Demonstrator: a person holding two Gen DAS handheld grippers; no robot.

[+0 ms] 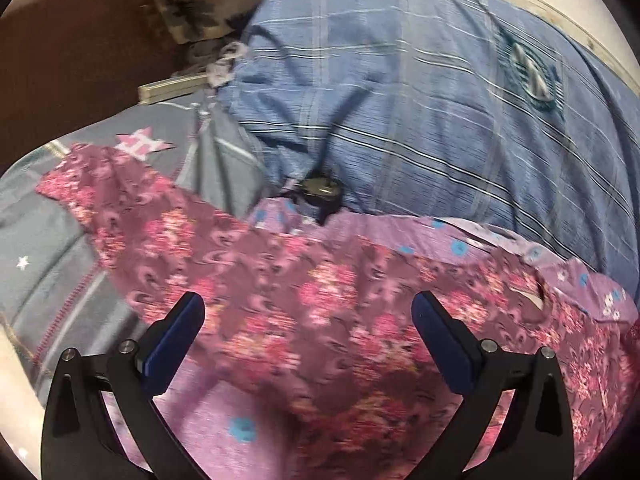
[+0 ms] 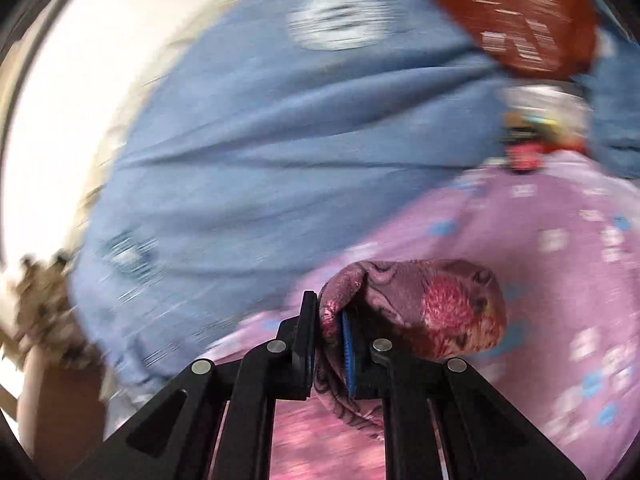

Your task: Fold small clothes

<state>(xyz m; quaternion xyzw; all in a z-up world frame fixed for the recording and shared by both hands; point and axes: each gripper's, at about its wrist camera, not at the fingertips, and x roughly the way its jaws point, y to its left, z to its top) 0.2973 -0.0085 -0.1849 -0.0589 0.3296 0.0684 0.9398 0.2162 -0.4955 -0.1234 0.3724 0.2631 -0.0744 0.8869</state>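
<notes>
A small maroon garment with pink flowers (image 1: 280, 280) lies spread over a lilac cloth with blue dots (image 1: 224, 432) on the bed. My left gripper (image 1: 308, 316) is open and empty, its fingers hovering just above the garment. In the right wrist view my right gripper (image 2: 328, 320) is shut on a bunched fold of the same maroon floral garment (image 2: 432, 308), lifted above the lilac cloth (image 2: 560, 240). The right view is blurred by motion.
A large blue striped pillow (image 1: 420, 100) lies behind the garment and shows again in the right wrist view (image 2: 260, 152). A grey star-print bedsheet (image 1: 60, 248) is at left, a camouflage cloth (image 1: 200, 4) at the back. A red cloth (image 2: 520, 16) sits at upper right.
</notes>
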